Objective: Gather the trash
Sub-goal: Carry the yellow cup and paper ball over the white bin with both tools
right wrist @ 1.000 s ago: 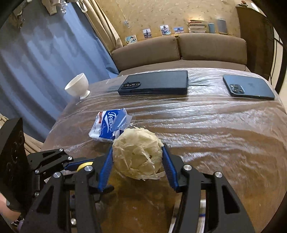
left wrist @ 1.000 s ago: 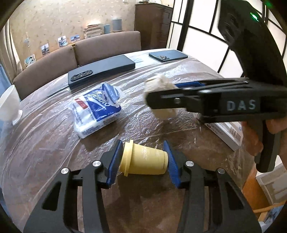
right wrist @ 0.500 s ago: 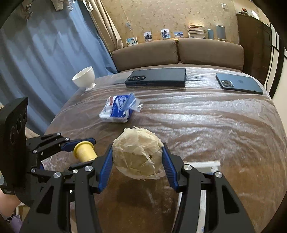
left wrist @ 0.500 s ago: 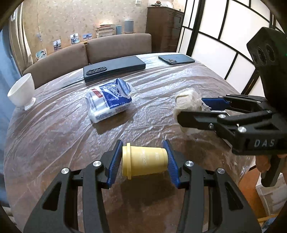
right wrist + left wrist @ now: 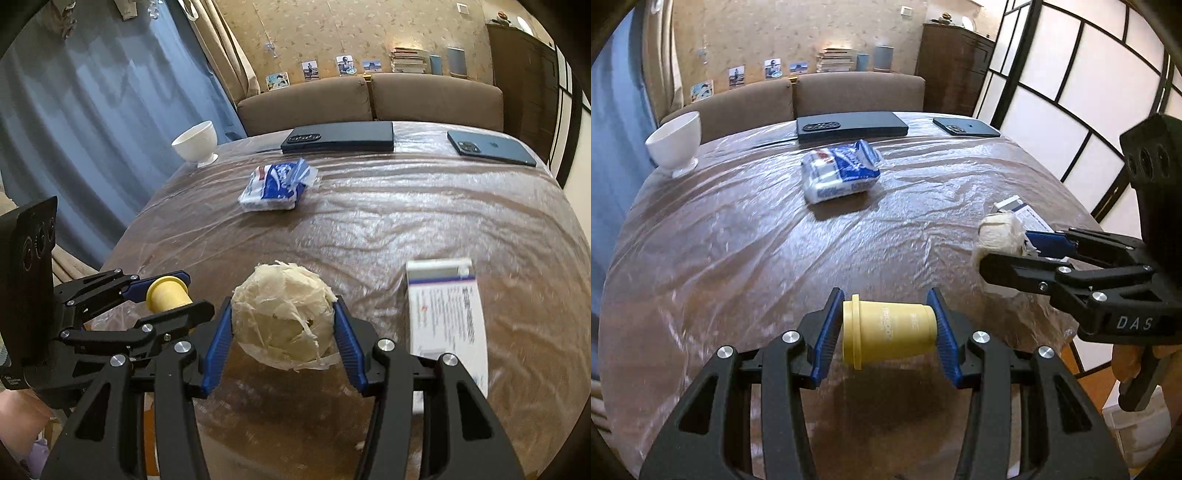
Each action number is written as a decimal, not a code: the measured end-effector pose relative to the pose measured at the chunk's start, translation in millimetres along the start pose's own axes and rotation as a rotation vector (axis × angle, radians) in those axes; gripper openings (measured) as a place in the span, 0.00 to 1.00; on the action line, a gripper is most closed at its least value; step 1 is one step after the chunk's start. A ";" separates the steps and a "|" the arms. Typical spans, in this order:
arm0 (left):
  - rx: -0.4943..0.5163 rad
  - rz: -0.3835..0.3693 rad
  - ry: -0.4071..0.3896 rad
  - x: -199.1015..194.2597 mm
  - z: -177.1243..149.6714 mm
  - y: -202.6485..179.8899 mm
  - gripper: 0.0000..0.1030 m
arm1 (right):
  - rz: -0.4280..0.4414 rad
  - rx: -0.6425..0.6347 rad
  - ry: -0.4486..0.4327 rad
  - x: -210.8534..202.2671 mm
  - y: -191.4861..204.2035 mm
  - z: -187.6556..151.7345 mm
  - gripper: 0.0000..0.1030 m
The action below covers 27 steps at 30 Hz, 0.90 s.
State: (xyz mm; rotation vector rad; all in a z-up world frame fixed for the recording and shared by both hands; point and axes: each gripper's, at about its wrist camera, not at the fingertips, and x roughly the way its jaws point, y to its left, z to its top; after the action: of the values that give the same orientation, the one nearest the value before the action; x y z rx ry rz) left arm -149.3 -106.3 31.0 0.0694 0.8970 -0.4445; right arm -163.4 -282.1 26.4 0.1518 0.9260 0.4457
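My left gripper [image 5: 888, 334] is shut on a yellow paper cup [image 5: 886, 330] lying sideways between its blue pads, held above the near edge of the table. It also shows in the right wrist view [image 5: 168, 293]. My right gripper [image 5: 282, 328] is shut on a crumpled ball of pale paper [image 5: 282, 319], held above the table's near right side; the ball also shows in the left wrist view [image 5: 999, 230]. A blue and white tissue pack [image 5: 840, 171] lies on the table's middle, also in the right wrist view [image 5: 277, 184].
The round table [image 5: 720, 240] is covered in wrinkled clear plastic. A white bowl [image 5: 674, 142] stands far left. A dark flat case [image 5: 851, 125] and a phone [image 5: 966, 127] lie at the back. A white box [image 5: 447, 306] lies near the right edge. A sofa stands behind.
Both grippers have pulled back and risen from the table with the cup and paper ball still held. More of the table and the white box have come into view.
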 end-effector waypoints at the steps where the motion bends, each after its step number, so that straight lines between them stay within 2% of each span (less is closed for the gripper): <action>1: -0.002 0.000 0.000 -1.9 -1.9 -0.2 0.46 | 0.001 -0.001 0.001 -1.1 1.1 -2.0 0.50; 14: 0.005 0.023 -0.024 -32.3 -26.1 -10.5 0.46 | -0.015 -0.042 -0.013 -31.0 18.1 -30.7 0.50; 27: -0.017 0.034 -0.009 -53.8 -62.8 -20.0 0.46 | -0.014 -0.049 0.020 -55.3 29.2 -74.4 0.50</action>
State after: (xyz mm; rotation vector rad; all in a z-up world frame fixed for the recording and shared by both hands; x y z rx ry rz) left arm -232.8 -90.7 35.4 0.0671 0.8892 -0.4049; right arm -260.4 -284.5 31.9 0.0971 0.9342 0.4573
